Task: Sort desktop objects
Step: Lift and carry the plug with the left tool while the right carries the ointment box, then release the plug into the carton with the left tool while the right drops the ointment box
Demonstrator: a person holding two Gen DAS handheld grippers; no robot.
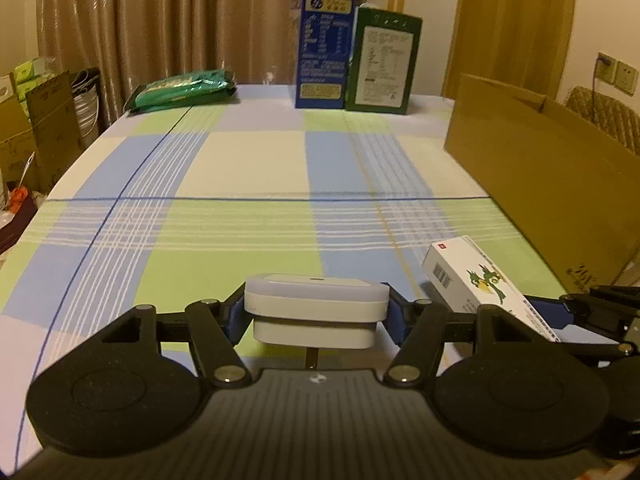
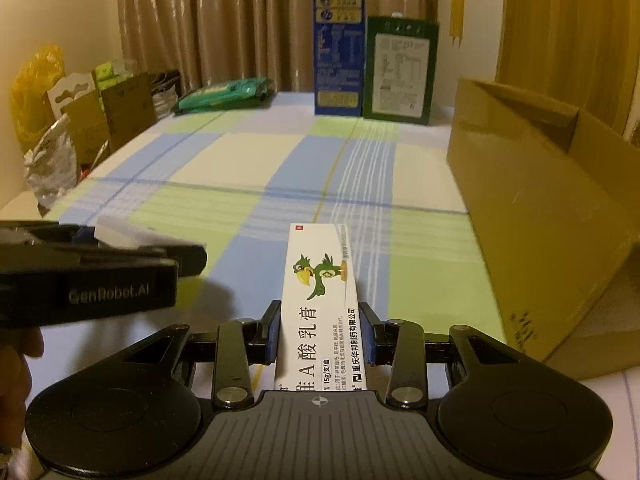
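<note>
While both tools hang low over the checked cloth of the worktop [image 1: 248, 160], each already has something in its grip. The left hand-held gripper [image 1: 316, 314] is closed on a white plug-in night light [image 1: 316, 304], its pads pressing the two short ends, with a metal prong showing underneath. That looks like a hard plastic shell – light, rigid, a little slick – so the end-to-end pinch seems sound, though I would keep clear of the prong. The right hand-held gripper [image 2: 320, 334] clamps a white ointment carton [image 2: 320, 292] printed with a green parrot, held across its narrow width near the back end, so most of its length sticks out forward. A thin card carton like this is probably nearly weightless but easily crushed; a gentle squeeze on the side walls is all it should need, and the long overhang may make it swing.

To the right stands a large open cardboard box [image 2: 532, 200], close beside the carton – likely where things go, though its near wall rises high enough that a load would have to be lifted over it. At the far edge stand a tall blue box [image 1: 324, 36] and a green box [image 1: 384, 64] touching it, and a green packet [image 1: 184, 88] lies well to the left. Seen from the right wrist, the left tool sits just beside the carton, so the two could knock together if they move at once
</note>
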